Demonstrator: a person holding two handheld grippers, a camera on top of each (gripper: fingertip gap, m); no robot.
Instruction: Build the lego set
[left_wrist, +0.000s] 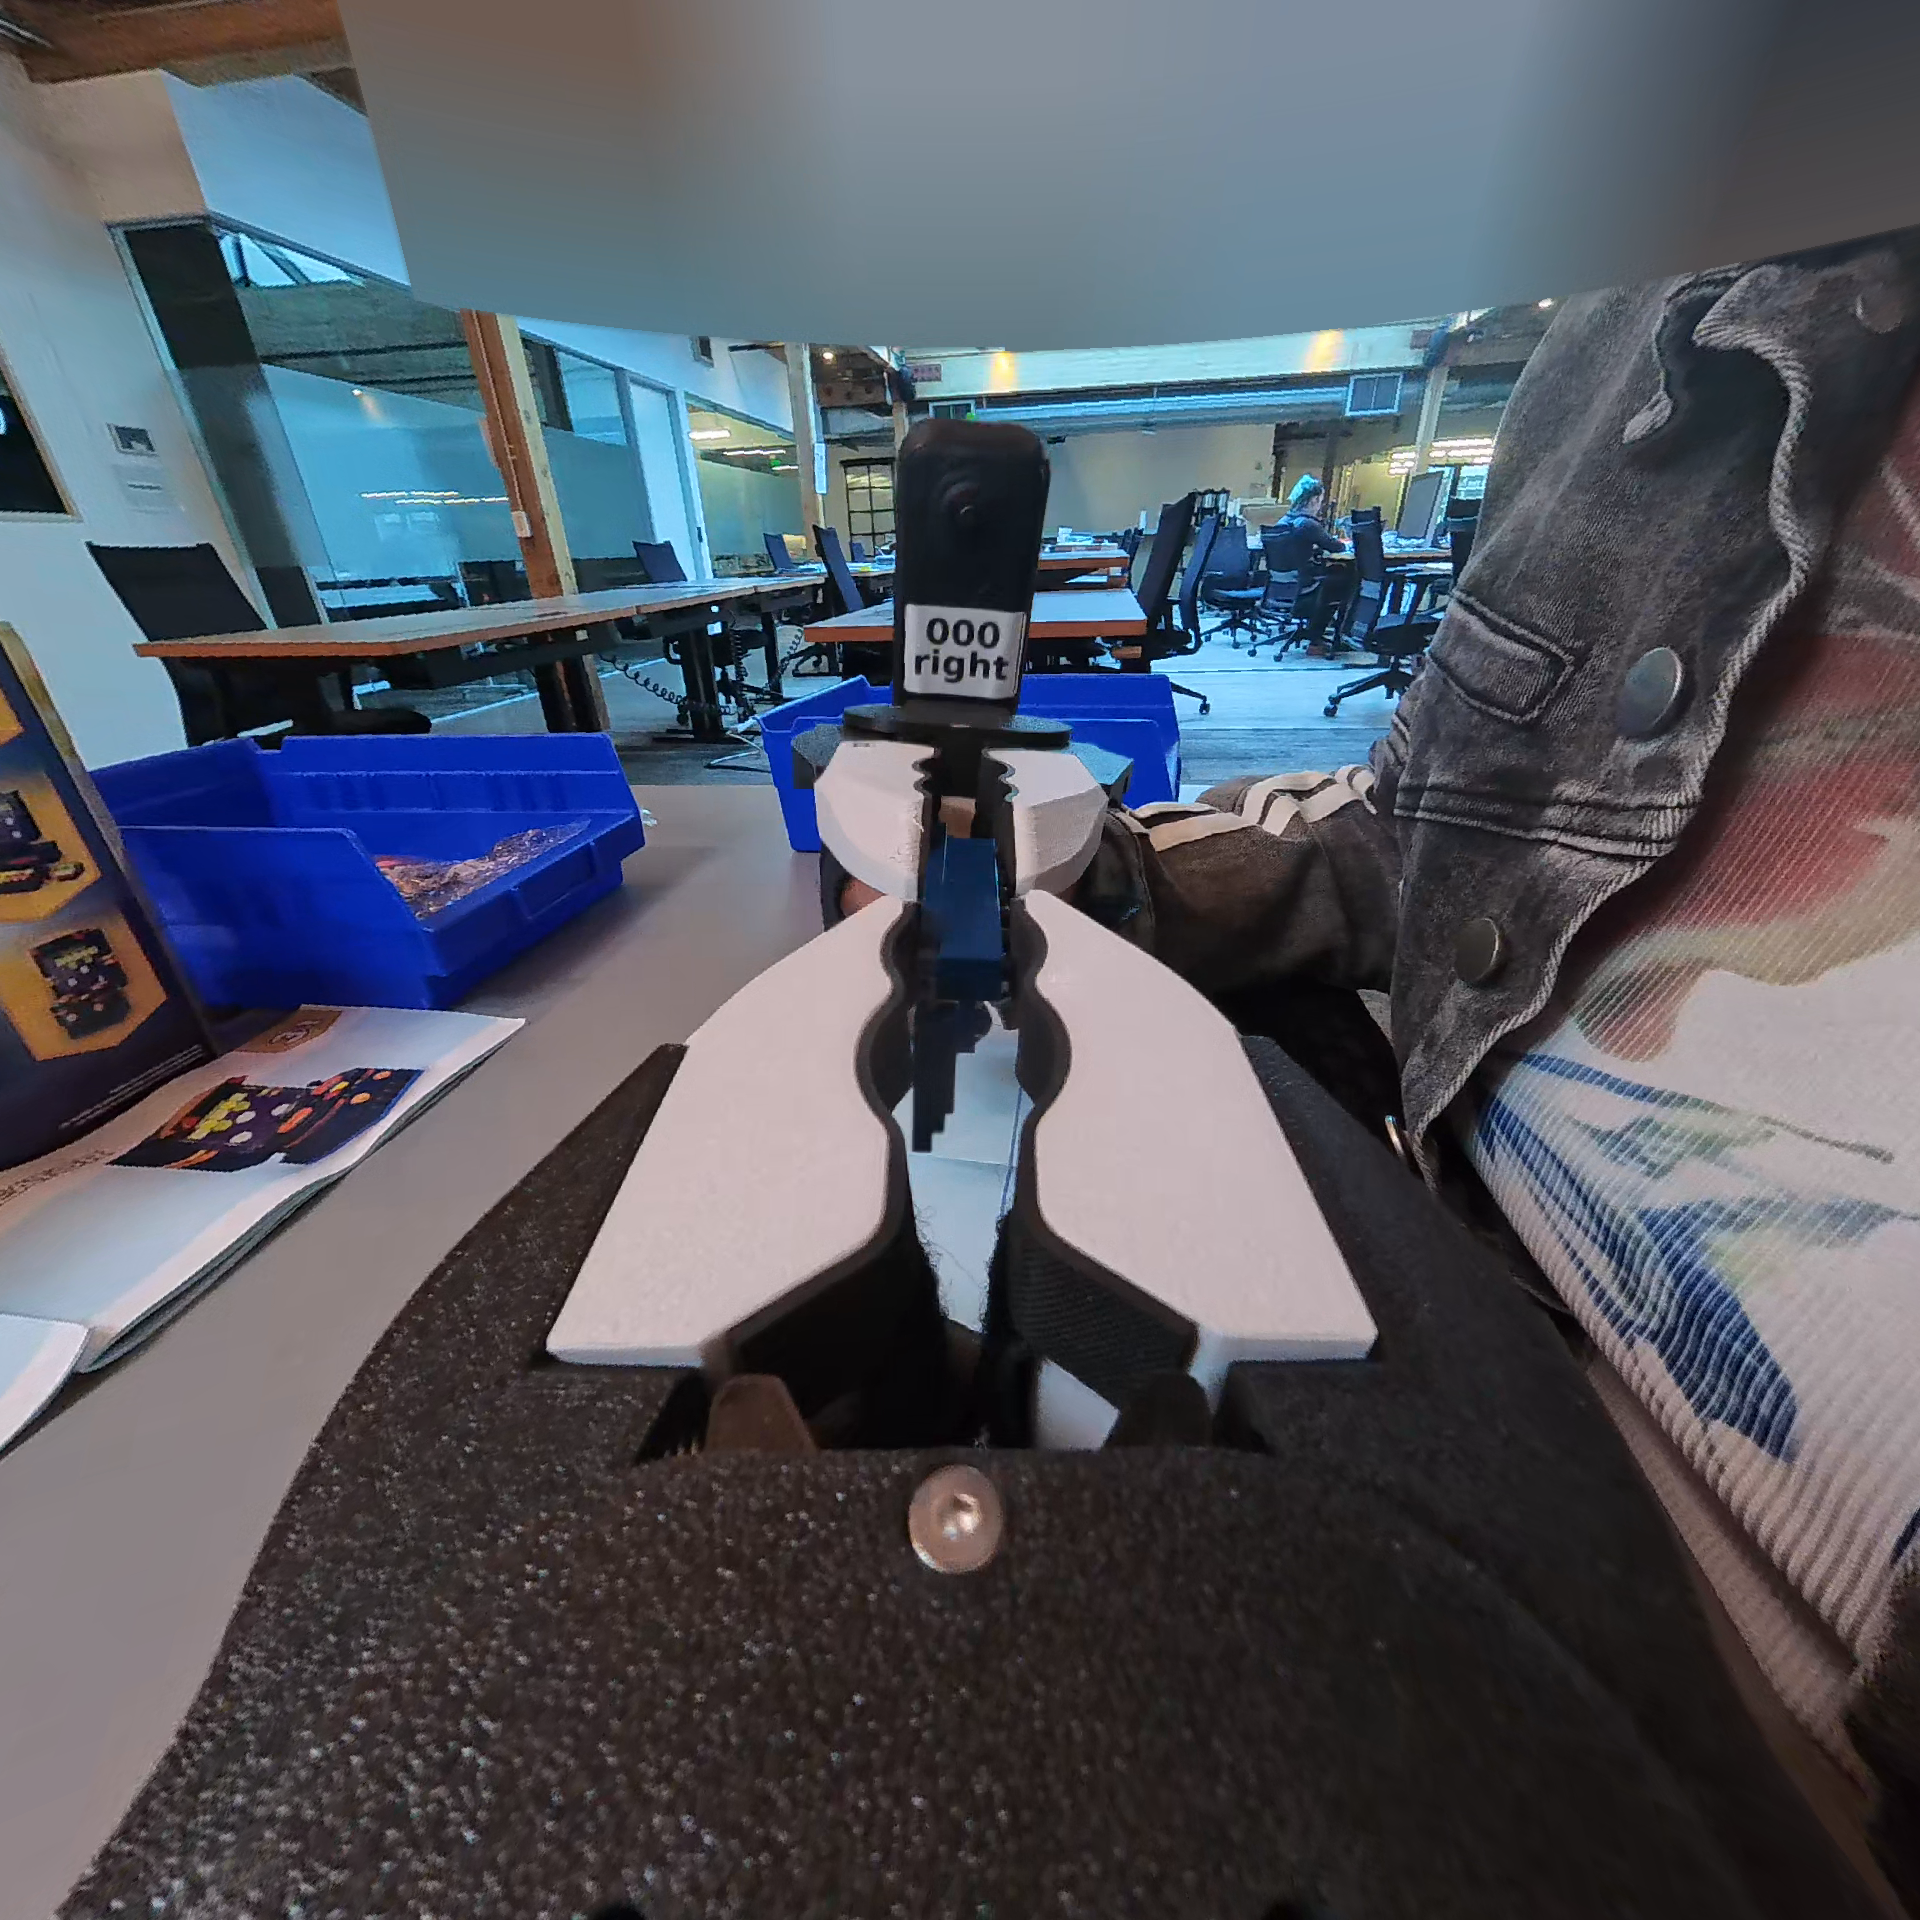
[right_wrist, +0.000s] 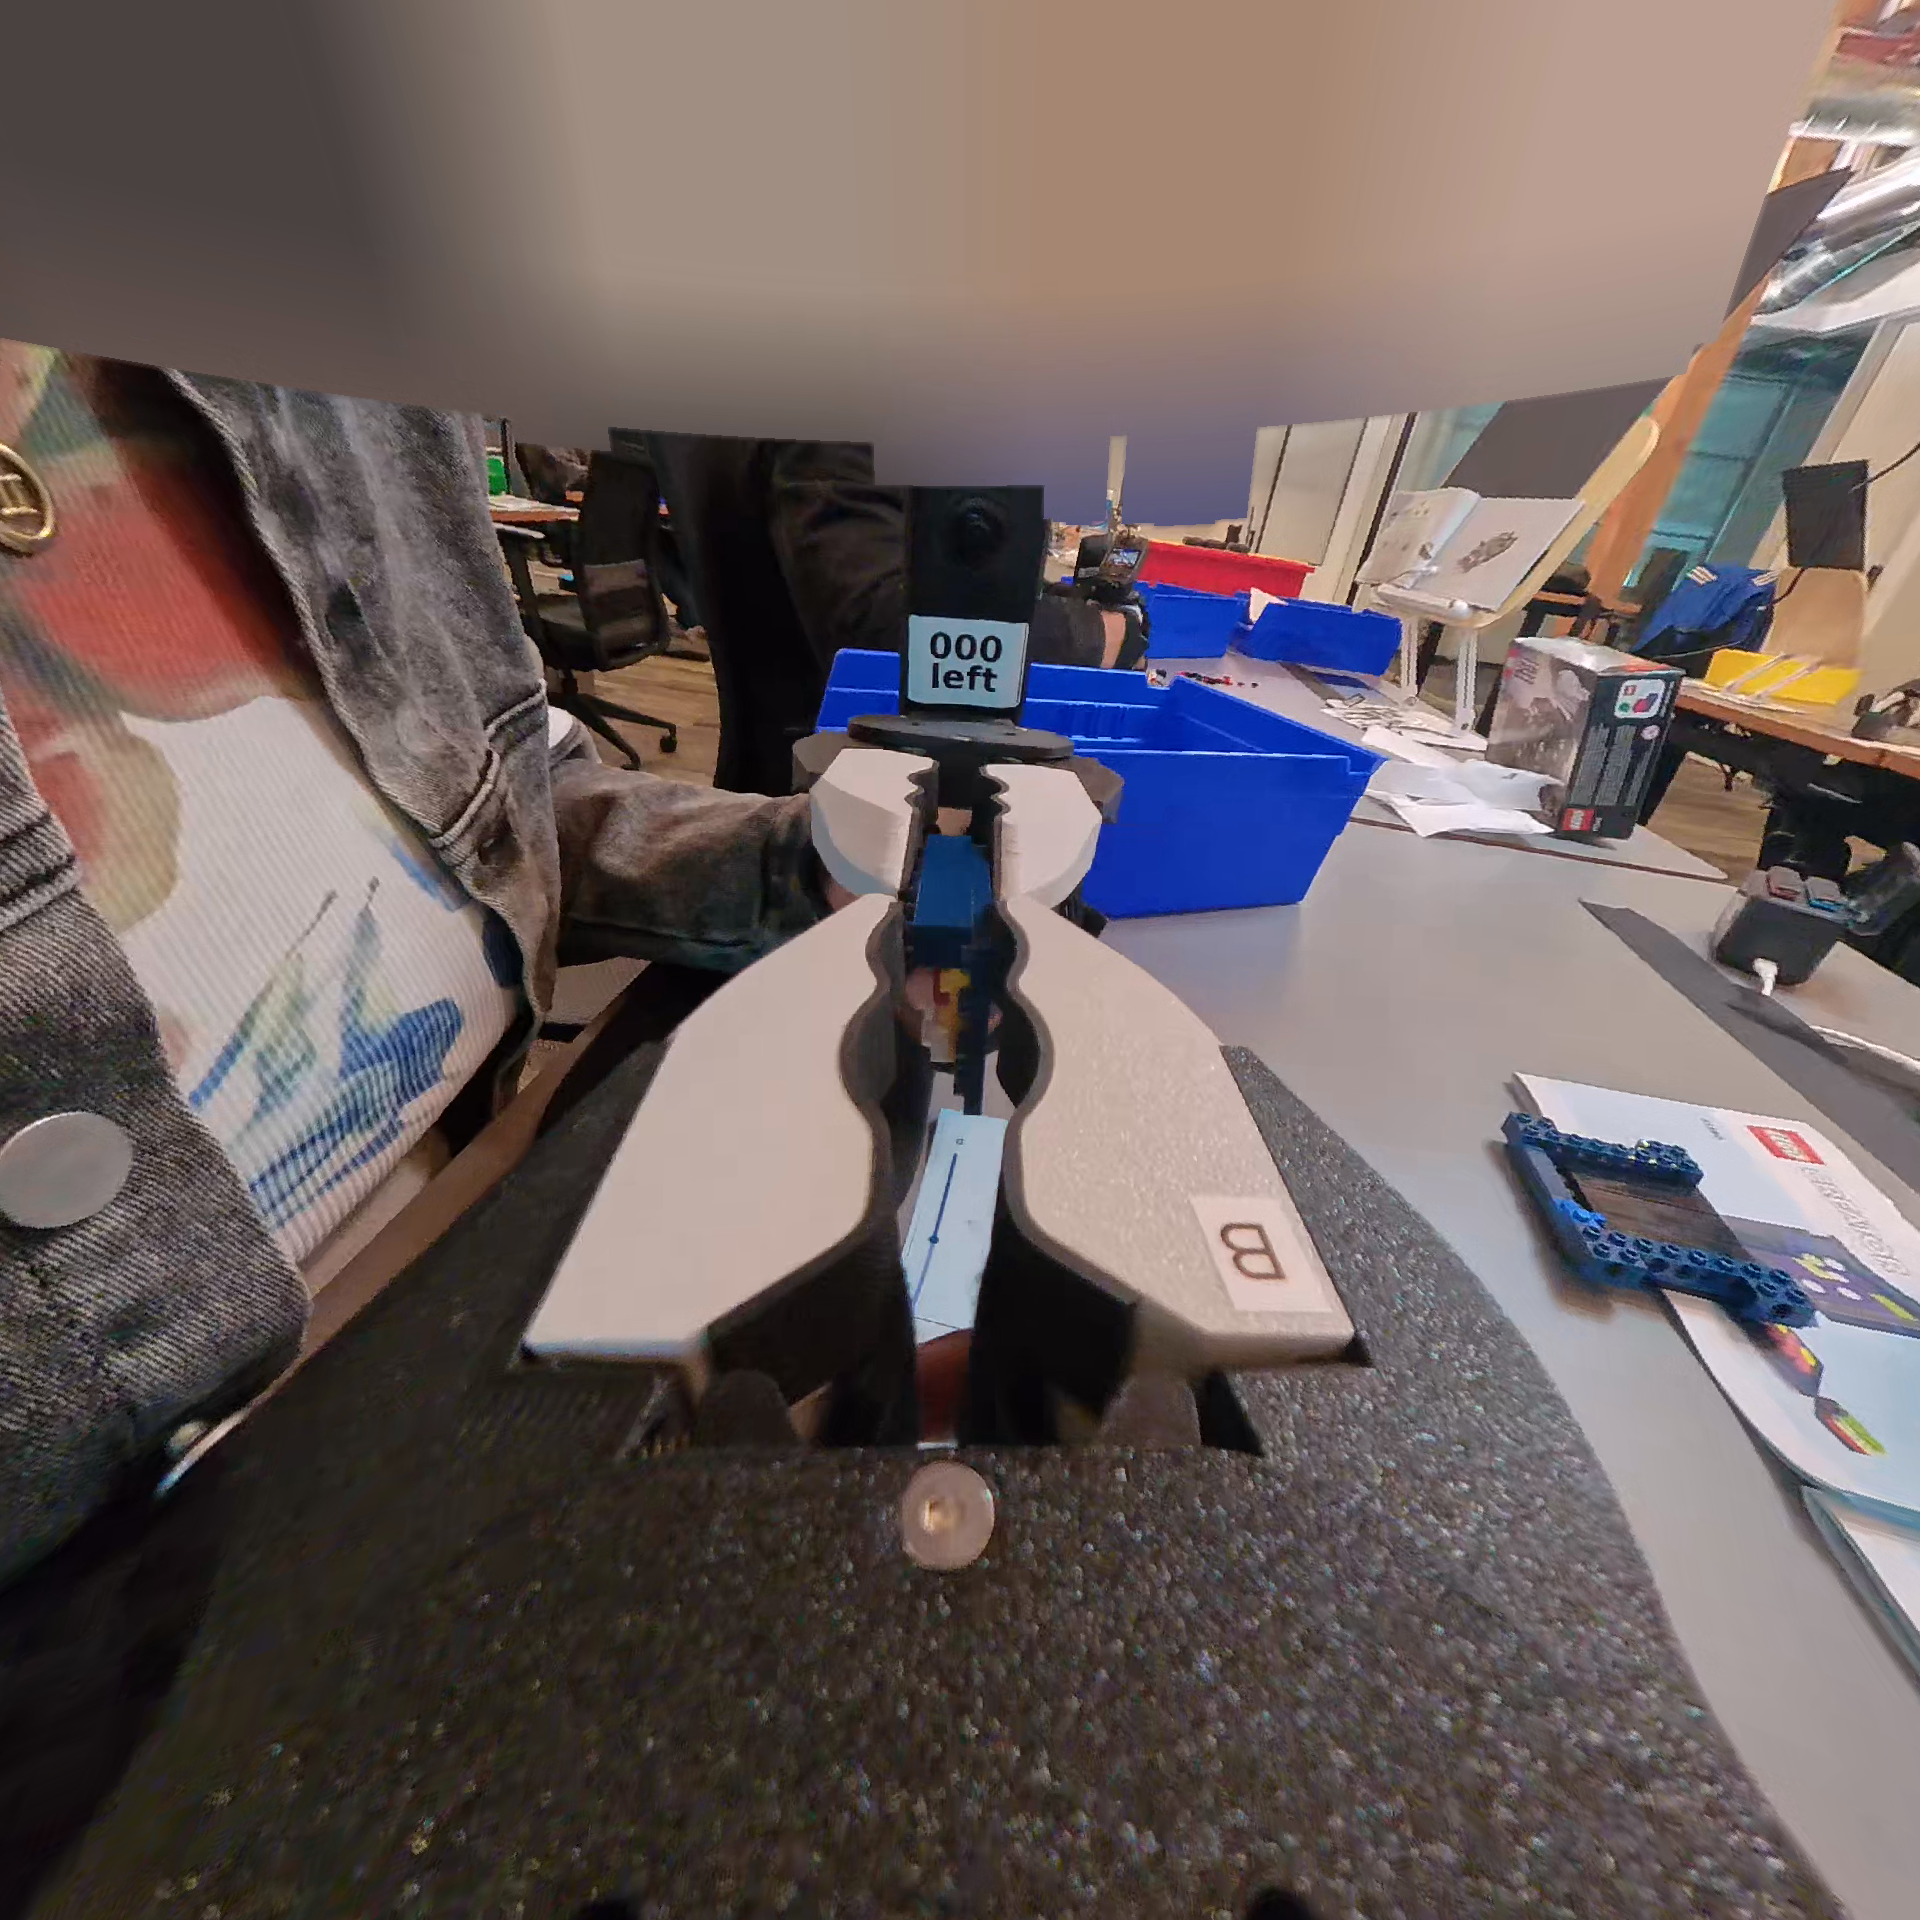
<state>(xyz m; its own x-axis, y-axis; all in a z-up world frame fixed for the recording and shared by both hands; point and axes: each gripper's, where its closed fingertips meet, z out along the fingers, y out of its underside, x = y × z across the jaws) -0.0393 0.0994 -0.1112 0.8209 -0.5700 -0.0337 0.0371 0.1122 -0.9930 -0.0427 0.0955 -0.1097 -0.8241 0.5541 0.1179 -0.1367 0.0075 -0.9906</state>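
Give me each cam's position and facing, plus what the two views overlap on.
Left wrist view: on the left gripper, looking along its fingers at the right gripper head-on; blue bins and booklet to its left, jacket sleeve to its right.
Right wrist view: on the right gripper, facing the left gripper; jacket to its left, grey table to its right.
Shared: the blue brick piece both clamp.

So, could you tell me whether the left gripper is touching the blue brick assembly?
Touching. In the left wrist view, the left gripper has both pads pressed against the blue brick assembly, with no gap visible.
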